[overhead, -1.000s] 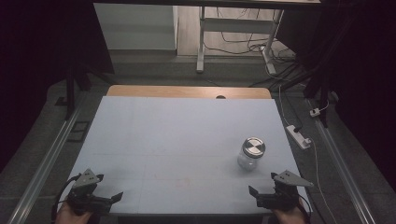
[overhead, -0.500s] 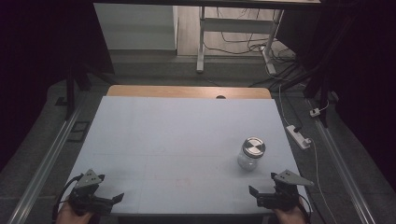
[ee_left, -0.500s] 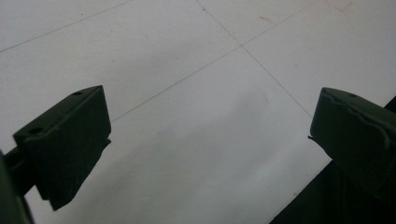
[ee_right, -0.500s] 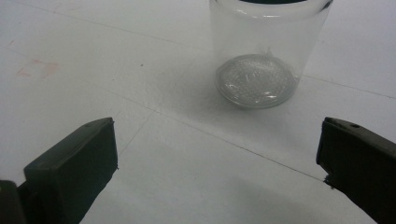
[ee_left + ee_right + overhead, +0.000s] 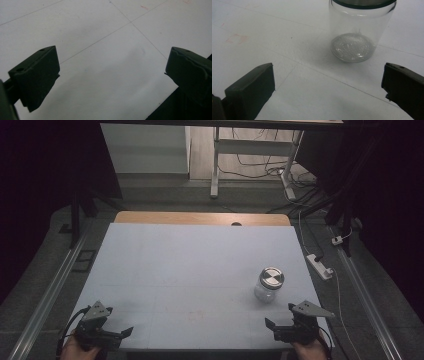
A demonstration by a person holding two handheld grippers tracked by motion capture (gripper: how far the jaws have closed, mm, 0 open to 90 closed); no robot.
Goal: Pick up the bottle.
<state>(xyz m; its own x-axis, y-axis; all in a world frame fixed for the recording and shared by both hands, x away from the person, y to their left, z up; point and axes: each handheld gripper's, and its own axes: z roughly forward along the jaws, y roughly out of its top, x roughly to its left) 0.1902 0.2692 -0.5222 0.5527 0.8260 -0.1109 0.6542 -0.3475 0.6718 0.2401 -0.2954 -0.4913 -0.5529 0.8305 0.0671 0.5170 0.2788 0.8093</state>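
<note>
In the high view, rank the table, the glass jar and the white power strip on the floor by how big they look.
1. Table, by far the largest.
2. Glass jar.
3. White power strip: close to the jar in apparent size, slimmer, and farther from the camera, so this order is unsure.

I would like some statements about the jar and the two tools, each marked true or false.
1. The jar stands upright on the table. True.
2. The jar has no lid. False: a metal lid closes it.
3. The right tool is shut on the jar. False: its jaws are wide apart, short of the jar.
4. The left tool is open over bare table. True.
5. The jar is nearer the right tool. True.
</note>
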